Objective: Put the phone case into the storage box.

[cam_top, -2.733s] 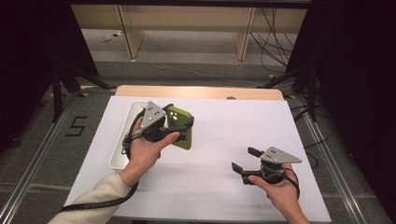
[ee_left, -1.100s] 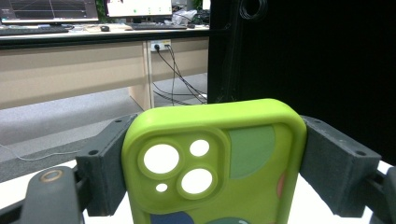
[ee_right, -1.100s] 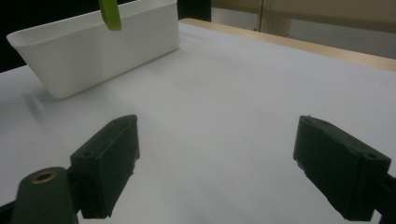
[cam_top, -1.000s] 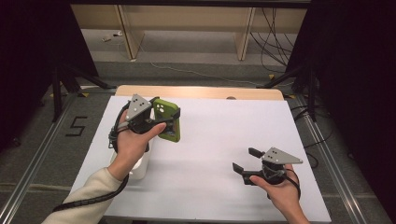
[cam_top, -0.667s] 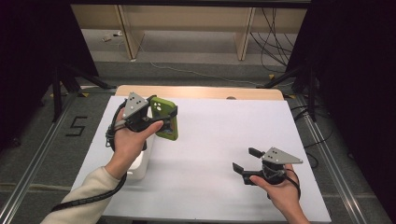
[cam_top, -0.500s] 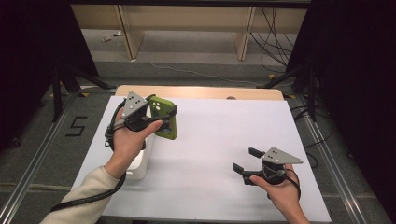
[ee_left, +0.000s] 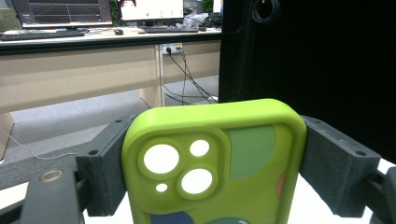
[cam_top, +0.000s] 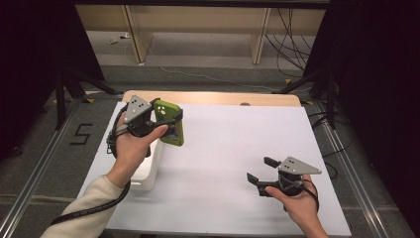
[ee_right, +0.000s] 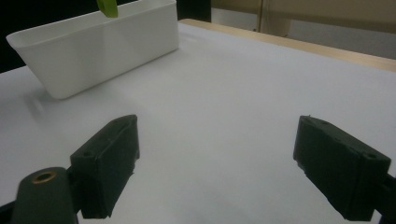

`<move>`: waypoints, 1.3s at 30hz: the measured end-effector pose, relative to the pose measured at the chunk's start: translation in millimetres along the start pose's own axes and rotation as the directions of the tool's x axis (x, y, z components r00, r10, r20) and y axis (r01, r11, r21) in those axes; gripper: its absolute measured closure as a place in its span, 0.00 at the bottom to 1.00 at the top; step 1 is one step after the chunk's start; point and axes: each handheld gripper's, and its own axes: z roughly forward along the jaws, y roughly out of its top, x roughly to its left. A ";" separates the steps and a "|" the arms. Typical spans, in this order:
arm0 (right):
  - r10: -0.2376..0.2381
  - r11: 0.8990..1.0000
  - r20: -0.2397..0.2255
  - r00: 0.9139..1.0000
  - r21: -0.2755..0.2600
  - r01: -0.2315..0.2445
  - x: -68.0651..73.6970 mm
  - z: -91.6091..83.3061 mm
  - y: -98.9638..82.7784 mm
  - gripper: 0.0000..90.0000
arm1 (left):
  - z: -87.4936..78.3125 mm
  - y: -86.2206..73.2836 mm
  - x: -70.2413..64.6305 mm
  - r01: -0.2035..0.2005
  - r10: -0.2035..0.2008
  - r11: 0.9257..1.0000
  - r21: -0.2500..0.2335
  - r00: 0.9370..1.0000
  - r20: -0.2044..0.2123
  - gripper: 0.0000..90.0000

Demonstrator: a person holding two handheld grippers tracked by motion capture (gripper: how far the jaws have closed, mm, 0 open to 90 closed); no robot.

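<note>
The left gripper (cam_top: 166, 121) sat in the upper left of the high view, its hand wrapped round the body, forearm rising from the bottom edge — jaws clamped on something wide. The right gripper (cam_top: 260, 170) lay at lower right, jaws spread apart — nothing between them.
</note>
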 end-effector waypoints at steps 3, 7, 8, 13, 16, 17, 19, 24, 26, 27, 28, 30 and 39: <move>0.000 1.000 0.000 1.000 0.002 0.000 -0.1 0.0 -0.2 0.17 | -0.6 0.5 1.7 -0.005 0.005 1.000 0.003 1.000 -0.004 0.20; 0.001 1.000 0.000 1.000 0.002 -0.001 -0.2 0.2 -0.2 0.17 | -0.8 1.0 3.4 -0.005 0.005 1.000 0.002 1.000 -0.009 0.20; 0.001 1.000 -0.001 1.000 0.002 -0.001 -0.2 0.2 -0.3 0.17 | -1.0 1.2 3.8 -0.005 0.005 1.000 0.001 1.000 -0.010 0.20; 0.002 1.000 -0.001 1.000 0.001 -0.002 -0.1 0.2 -0.2 0.17 | -1.5 1.8 5.8 -0.007 0.007 1.000 0.003 1.000 -0.014 0.20; 0.002 1.000 -0.002 1.000 0.005 -0.002 0.1 0.4 -0.3 0.17 | -1.7 2.0 7.2 -0.008 0.008 1.000 0.006 1.000 -0.016 0.20; 0.002 1.000 -0.002 1.000 0.005 -0.002 0.2 0.4 -0.4 0.17 | -1.7 2.1 7.6 -0.007 0.007 1.000 0.005 1.000 -0.017 0.20; 0.003 1.000 -0.003 1.000 0.003 -0.003 0.2 0.2 -0.2 0.17 | -1.8 2.4 8.8 -0.008 0.008 1.000 0.008 1.000 -0.018 0.20; 0.001 1.000 -0.002 1.000 0.000 -0.001 -0.1 0.2 -0.1 0.17 | -2.3 3.1 11.6 -0.007 0.008 1.000 0.009 1.000 -0.021 0.20; 0.000 1.000 -0.002 1.000 0.001 0.000 0.0 0.2 -0.1 0.17 | -2.5 3.4 13.0 -0.009 0.009 1.000 0.010 1.000 -0.023 0.20; 0.001 1.000 -0.002 1.000 0.001 -0.001 -0.1 0.2 -0.1 0.17 | -2.5 3.5 13.6 -0.008 0.008 1.000 0.010 1.000 -0.024 0.20; 0.001 1.000 -0.002 1.000 0.001 -0.001 -0.1 0.2 -0.2 0.17 | -2.7 3.6 14.2 -0.007 0.008 1.000 0.010 1.000 -0.026 0.20; 0.002 1.000 -0.002 1.000 0.000 -0.002 -0.2 0.1 -0.1 0.17 | -3.1 3.9 15.7 -0.008 0.008 1.000 0.011 1.000 -0.027 0.20; 0.002 1.000 -0.004 1.000 0.001 -0.002 -0.4 0.3 -0.4 0.17 | -5.6 6.8 22.7 -0.007 0.007 1.000 0.007 0.999 -0.043 0.20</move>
